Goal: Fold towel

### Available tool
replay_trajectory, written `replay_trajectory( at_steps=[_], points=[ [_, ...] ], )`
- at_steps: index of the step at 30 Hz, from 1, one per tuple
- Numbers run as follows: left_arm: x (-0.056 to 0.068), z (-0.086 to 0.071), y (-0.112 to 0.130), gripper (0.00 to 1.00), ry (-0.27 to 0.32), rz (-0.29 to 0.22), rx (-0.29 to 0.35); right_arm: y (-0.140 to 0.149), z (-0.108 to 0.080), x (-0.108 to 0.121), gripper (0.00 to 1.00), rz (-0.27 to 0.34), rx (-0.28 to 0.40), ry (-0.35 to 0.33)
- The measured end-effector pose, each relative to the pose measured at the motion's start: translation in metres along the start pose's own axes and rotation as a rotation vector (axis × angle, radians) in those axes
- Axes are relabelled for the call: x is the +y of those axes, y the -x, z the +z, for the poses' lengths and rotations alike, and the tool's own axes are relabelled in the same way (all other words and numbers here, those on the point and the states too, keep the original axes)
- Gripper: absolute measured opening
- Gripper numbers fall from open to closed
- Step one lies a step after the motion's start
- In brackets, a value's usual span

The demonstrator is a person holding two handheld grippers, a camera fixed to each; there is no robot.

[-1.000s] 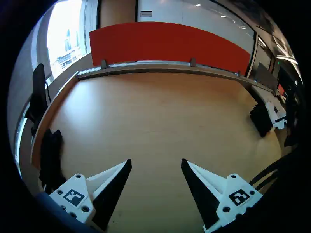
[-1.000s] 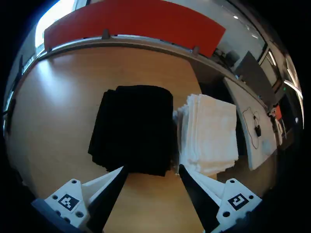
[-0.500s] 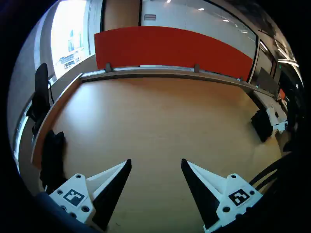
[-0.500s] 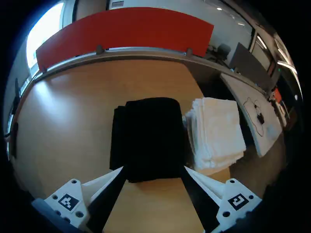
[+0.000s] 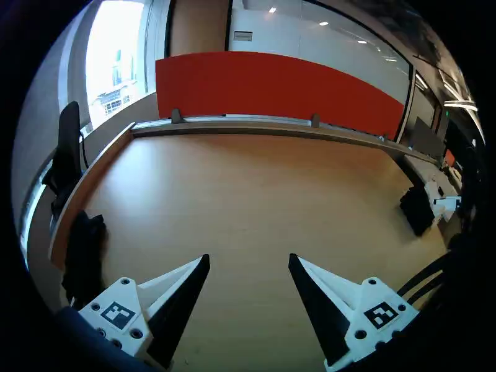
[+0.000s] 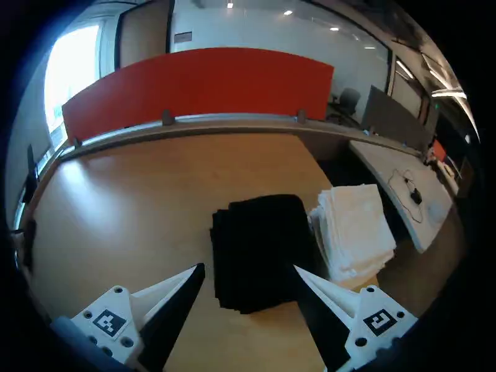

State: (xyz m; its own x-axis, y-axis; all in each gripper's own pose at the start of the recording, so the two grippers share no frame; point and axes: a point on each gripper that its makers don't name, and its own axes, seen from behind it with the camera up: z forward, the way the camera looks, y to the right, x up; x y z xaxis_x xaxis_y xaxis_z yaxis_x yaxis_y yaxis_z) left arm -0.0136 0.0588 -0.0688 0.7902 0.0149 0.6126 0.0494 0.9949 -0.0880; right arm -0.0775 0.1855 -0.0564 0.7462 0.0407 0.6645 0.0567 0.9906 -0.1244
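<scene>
Left tongs [image 5: 247, 256]: spread apart, nothing between the fingers, held above a bare stretch of wooden desk [image 5: 248, 180]. Left gripper view takes in the red screen [image 5: 273, 84] along the far edge, a dark chair [image 5: 65, 149] by the window, and a small dark heap [image 5: 416, 209] at the desk's right end (too small to tell what it is). Right tongs [image 6: 248, 266]: also spread apart and holding nothing. Right gripper view brings in the piles: a stack of folded black towels [image 6: 260, 248] lies flat on the desk just ahead, lined up with the gap between my fingers, and a stack of folded white towels [image 6: 356, 232] sits just beside it on the right, near the desk's corner. Past that corner stands a second desk [image 6: 397, 170], pale, with a cable on it.
</scene>
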Motion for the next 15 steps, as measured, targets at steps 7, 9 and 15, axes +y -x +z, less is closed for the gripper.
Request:
replay_trajectory(
  at_steps=[7, 9, 15],
  points=[
    [-0.002, -0.002, -0.015, 0.94, -0.005, 0.002, 0.049, -0.026, -0.017, -0.032, 1.0, -0.039, 0.132, -0.037],
    [-0.003, -0.002, -0.019, 0.94, -0.007, -0.003, 0.061, -0.031, -0.022, -0.04, 1.0, -0.052, 0.162, -0.042],
    [-0.008, -0.005, -0.032, 0.94, -0.018, -0.016, 0.109, -0.047, -0.035, -0.061, 1.0, -0.077, 0.249, -0.055]
  ],
)
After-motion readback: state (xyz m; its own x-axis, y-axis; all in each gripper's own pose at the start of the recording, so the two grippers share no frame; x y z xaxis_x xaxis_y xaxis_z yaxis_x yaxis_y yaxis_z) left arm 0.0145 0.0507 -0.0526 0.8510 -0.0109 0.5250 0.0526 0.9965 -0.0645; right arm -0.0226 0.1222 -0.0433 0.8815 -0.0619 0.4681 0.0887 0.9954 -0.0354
